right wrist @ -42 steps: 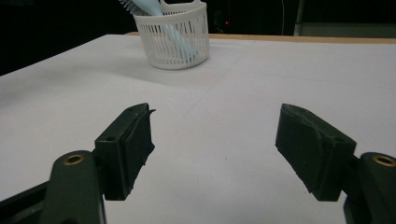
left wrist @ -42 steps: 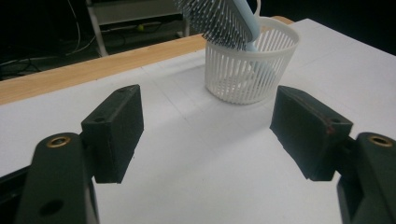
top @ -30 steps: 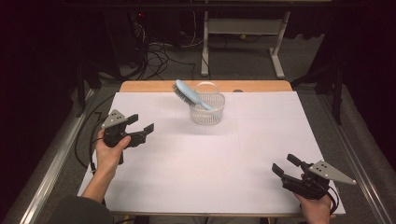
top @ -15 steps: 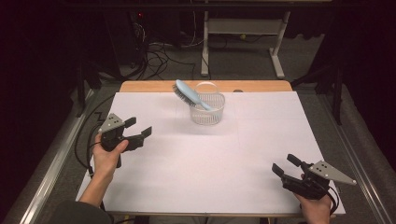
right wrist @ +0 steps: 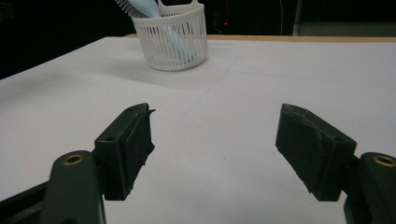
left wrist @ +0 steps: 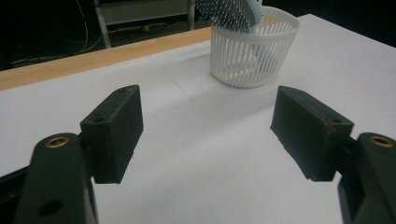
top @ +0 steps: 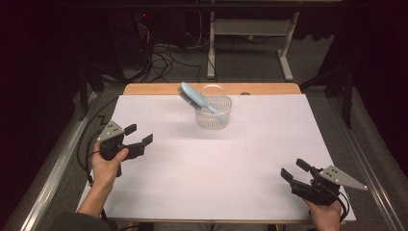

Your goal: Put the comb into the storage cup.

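Observation:
A white slatted basket (top: 214,113) (left wrist: 252,51) (right wrist: 172,40) stands at the far middle of the white table (top: 207,173). A light blue hairbrush (top: 196,97) (left wrist: 231,13) (right wrist: 147,10) leans in it, handle down, bristle head sticking out to the upper left. My left gripper (top: 138,134) (left wrist: 208,133) hovers open near the table's left edge, aimed at the basket, nothing between its jaws. At the near right corner my right gripper (top: 294,171) (right wrist: 217,149) is open too, with only bare table between its pads.
A wooden strip (top: 159,89) runs along the table's far edge. Behind it are a metal desk frame (top: 250,43) and cables on a dark floor. A metal rail (top: 50,173) borders the table on the left.
The left hand has drifted slightly toward the near left edge of the table. The right hand, the basket and the brush are where they were.

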`<state>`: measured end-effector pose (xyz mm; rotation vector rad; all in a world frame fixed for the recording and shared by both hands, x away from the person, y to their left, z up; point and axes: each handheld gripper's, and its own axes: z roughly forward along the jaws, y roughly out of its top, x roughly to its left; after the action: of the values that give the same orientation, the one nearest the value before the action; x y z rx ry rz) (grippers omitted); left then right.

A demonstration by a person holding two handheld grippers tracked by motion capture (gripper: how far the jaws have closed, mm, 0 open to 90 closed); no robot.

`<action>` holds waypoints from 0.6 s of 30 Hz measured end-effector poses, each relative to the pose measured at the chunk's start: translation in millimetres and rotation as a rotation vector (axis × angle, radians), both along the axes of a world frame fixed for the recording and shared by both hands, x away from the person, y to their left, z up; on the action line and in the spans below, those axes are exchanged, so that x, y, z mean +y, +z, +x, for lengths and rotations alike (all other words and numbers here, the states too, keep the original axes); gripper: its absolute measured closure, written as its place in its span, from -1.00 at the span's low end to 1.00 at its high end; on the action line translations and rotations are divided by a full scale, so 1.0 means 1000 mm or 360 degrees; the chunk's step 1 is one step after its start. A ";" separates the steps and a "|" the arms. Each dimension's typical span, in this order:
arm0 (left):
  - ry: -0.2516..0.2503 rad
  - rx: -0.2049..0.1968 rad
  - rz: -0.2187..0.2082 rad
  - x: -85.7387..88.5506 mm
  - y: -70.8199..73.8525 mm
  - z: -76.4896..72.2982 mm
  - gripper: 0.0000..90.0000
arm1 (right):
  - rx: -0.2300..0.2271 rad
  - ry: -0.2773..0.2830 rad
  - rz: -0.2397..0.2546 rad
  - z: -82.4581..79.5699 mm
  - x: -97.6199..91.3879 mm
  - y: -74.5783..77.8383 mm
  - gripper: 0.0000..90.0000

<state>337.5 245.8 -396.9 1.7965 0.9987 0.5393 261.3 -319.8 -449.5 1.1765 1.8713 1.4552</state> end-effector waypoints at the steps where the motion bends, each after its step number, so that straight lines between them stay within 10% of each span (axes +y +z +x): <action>1: 0.0001 -0.0003 -0.0001 0.001 0.000 -0.001 -0.42 | 0.0001 0.0000 0.0000 0.000 0.000 0.000 -0.39; 18: 0.0028 0.0003 -0.0028 0.011 -0.007 -0.013 -0.42 | -0.0008 -0.0005 0.0001 -0.001 -0.001 0.001 -0.39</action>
<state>324.7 256.3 -404.1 1.7748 1.0182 0.5384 260.4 -320.4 -448.9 1.1746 1.8648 1.4555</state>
